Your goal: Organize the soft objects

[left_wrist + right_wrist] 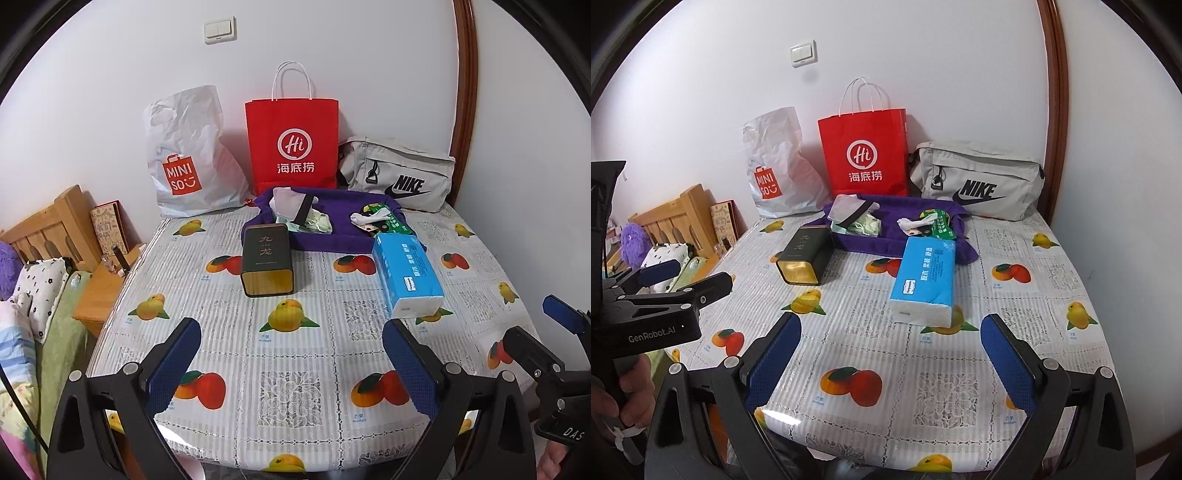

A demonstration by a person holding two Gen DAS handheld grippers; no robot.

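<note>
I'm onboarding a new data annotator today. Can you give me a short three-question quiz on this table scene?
1. True or false: the left gripper and the right gripper both hold something.
2. Which bag stands between the white Miniso bag and the grey Nike bag? A) red paper bag B) blue backpack C) black tote
3. Fill in: the blue tissue pack lies partly on the ____ cloth tray.

Key: 1 false, both are open and empty. 2 A, the red paper bag. 3 purple.
</note>
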